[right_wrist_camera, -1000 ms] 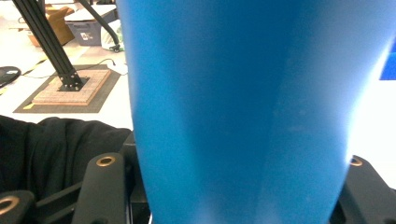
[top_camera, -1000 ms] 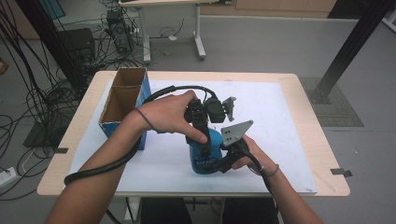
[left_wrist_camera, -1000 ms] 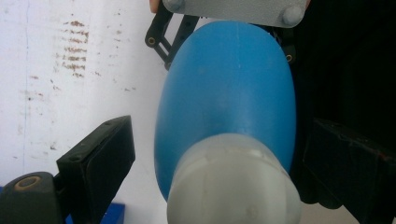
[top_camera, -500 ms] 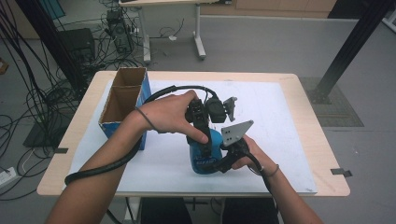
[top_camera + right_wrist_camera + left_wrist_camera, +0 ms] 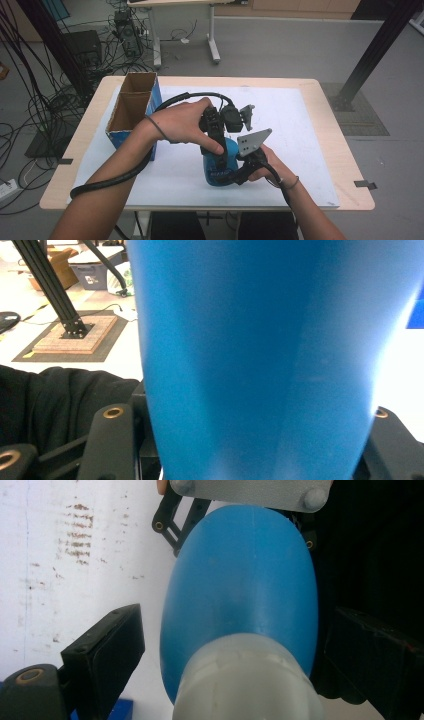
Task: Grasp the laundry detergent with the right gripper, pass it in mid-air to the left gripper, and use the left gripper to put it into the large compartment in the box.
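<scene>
A blue bottle with a whitish cap stands upright on the white sheet near the table's front middle. My right gripper holds its lower body from the right, with one jaw pressed on each side of the blue wall. My left gripper comes down from above over the bottle's top. In the left gripper view its jaws stand open on either side of the cap, and the left pad is clearly apart from it. The bottle's base is hidden by the grippers.
A cardboard box with blue sides and an open top stands at the table's left, close to my left forearm. The white sheet covers most of the wooden table. Cables and a black post lie beyond the table.
</scene>
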Tool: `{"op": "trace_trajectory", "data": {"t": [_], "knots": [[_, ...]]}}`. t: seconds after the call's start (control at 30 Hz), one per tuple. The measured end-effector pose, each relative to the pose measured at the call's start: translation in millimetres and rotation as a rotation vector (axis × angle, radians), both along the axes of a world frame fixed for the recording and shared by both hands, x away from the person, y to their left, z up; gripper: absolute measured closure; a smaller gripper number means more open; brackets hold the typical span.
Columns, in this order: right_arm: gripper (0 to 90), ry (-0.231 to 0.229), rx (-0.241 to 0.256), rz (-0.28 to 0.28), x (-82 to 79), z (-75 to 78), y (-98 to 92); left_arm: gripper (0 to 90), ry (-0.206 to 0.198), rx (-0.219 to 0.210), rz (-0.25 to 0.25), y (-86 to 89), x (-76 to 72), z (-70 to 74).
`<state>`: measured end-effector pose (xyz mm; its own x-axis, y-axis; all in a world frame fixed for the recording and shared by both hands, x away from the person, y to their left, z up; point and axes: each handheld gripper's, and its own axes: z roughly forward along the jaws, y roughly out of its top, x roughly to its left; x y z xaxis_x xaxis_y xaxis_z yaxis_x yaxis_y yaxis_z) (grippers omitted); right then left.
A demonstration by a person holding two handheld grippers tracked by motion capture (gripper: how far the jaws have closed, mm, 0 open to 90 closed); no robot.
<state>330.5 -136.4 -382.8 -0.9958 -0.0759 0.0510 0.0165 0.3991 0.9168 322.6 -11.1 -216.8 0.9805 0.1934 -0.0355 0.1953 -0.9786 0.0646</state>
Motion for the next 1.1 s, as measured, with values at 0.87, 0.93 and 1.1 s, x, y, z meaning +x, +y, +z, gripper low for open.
{"op": "trace_trajectory", "data": {"t": [0.87,0.93,1.1], "knots": [[40.8,-0.010,0.014,-0.005,-1.4,4.7,-1.4,31.2,0.003,0.025,0.013,-1.2,0.3,-1.0],[40.8,-0.007,0.017,-0.004,-1.5,5.5,-1.8,33.2,0.003,0.028,0.012,-1.4,0.0,-1.3],[40.8,-0.009,0.018,-0.007,-1.4,6.2,-2.1,36.1,0.003,0.027,0.012,-2.0,-0.2,-0.4]]}}
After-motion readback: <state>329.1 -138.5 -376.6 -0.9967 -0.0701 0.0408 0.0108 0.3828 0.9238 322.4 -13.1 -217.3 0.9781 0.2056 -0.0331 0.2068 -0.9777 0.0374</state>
